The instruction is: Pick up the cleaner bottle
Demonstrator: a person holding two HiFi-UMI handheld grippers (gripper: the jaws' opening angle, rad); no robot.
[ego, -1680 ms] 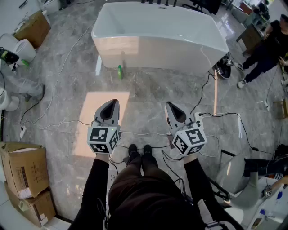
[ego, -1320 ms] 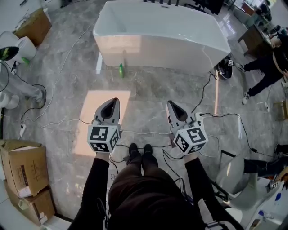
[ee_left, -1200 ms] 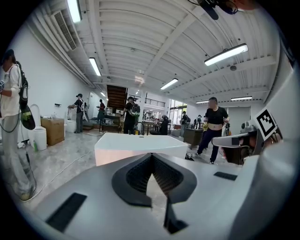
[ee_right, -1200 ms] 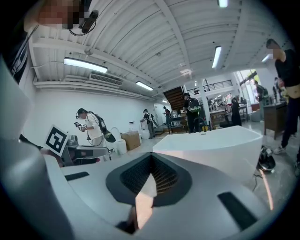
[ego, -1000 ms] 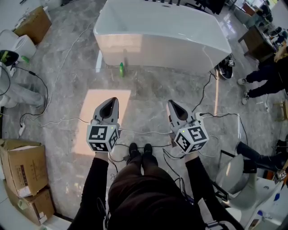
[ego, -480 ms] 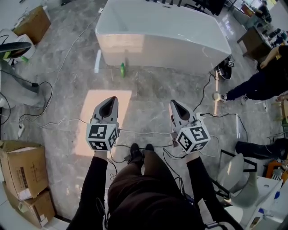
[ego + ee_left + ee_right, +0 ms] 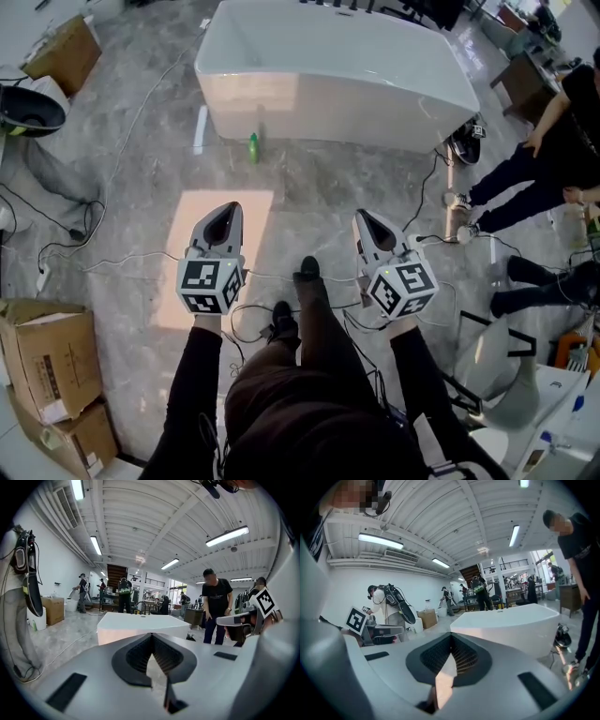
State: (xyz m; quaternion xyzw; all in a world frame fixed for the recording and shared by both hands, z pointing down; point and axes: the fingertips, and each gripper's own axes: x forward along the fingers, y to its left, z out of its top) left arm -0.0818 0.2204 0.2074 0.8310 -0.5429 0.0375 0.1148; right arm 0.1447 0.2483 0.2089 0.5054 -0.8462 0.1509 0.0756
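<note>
Stepped forward since a second ago: one shoe (image 7: pixel 306 270) now lies ahead of the other, between my two grippers; bathtub (image 7: pixel 337 70) and bottle sit much where they did in the head view; a bystander (image 7: pixel 553 122) at the right edge has shifted.

Item, left gripper (image 7: pixel 225 217): jaws fully together, nothing between them, carried low and pointing ahead.
Item, right gripper (image 7: pixel 368 225): jaws likewise closed and empty.
Item, cleaner bottle (image 7: pixel 251 148): green, upright on the floor, just in front of the bathtub's near wall, well apart from both grippers, ahead and on my left side.

Step in hand, as I judge it: the approach. To do it well: keep walking until the bottle is within reach; mind the cables (image 7: pixel 131 258) underfoot; use the left gripper, which lies more in line; part its jaws before arriving, not at the bottle; come low and level at the body below the cap; keep the far jaw off the tub wall; close squarely so it does not tip.

Count: cleaner bottle, one; bathtub, one; grippers, two; cardboard boxes (image 7: pixel 47 352), three (two stacked lower left, one upper left); cables, several, not countable; bystanders, at least one, the rest cut off by the edge.
</note>
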